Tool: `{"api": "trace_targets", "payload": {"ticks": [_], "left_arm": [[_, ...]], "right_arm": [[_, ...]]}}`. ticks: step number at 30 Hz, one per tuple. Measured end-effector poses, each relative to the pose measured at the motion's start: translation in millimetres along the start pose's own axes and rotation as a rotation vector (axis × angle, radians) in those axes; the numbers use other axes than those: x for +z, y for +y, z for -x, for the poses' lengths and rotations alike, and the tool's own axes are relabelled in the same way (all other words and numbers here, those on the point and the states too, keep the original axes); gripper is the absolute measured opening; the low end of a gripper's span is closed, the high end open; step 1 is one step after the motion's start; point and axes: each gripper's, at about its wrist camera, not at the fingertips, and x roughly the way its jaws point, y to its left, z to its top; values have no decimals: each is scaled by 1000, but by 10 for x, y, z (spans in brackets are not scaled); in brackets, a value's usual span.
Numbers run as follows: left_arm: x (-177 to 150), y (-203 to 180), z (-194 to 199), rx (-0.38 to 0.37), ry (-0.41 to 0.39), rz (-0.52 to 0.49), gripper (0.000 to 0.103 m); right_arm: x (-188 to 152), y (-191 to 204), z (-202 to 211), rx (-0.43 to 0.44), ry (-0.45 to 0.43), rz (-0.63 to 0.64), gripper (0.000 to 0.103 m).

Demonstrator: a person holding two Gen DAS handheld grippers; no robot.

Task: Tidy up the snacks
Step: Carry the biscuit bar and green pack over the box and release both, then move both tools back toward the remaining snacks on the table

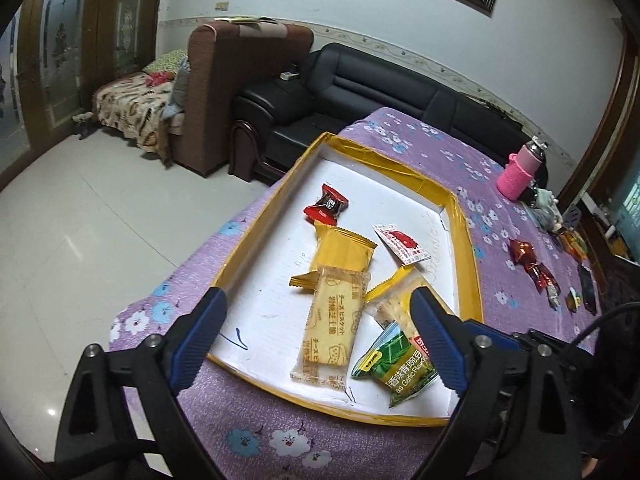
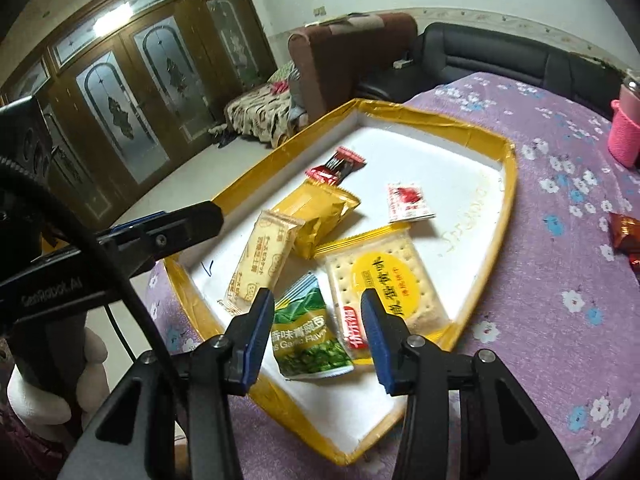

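A yellow-rimmed white tray (image 1: 260,216) (image 2: 508,184) lies on the purple flowered table. In it lie a red candy (image 1: 326,205) (image 2: 336,166), a yellow packet (image 1: 340,254) (image 2: 320,212), a cheese biscuit bar (image 1: 332,328) (image 2: 264,258), a white-red sachet (image 1: 402,243) (image 2: 408,202), a cracker pack (image 1: 394,300) (image 2: 384,276) and a green pea bag (image 1: 394,364) (image 2: 306,336). My left gripper (image 1: 316,312) is open and empty above the tray's near side; it also shows in the right wrist view (image 2: 192,220). My right gripper (image 2: 316,312) is open, straddling the green pea bag from just above.
Several loose wrapped snacks (image 1: 534,264) (image 2: 624,232) lie on the table right of the tray. A pink-sleeved bottle (image 1: 520,172) (image 2: 626,128) stands at the far right. A black sofa (image 1: 360,92) and brown armchair (image 1: 224,80) stand beyond the table.
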Motion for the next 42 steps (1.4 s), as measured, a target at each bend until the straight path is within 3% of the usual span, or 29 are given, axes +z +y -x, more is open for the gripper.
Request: {"api": "trace_targets", "payload": {"ticks": [4,9,18,30,35,42], "left_arm": [[-36,-158,97,-11,-17,-48,95],[-108,-461,269,56,-65,-152,94],[-231,-881,463,72,-106,-276,94],[-323,-1162,481,84,-87,-326,94],[-367,-1253,449,32,-64,-327,94],[-383,-1361,373,52,-48,-338,94]], "right_arm": [[-58,-57,156,-22,-38,-29,47],[-161,-167,378,-49,-95,-84,51],[-351,-380,736,-108,-175,-169,53],[-516,-629,971,-122,-215,-246,55],[-570,-728,1043,-120,-231,-270,56],[-631,-895,1094,-125,-237,-305,57]]}}
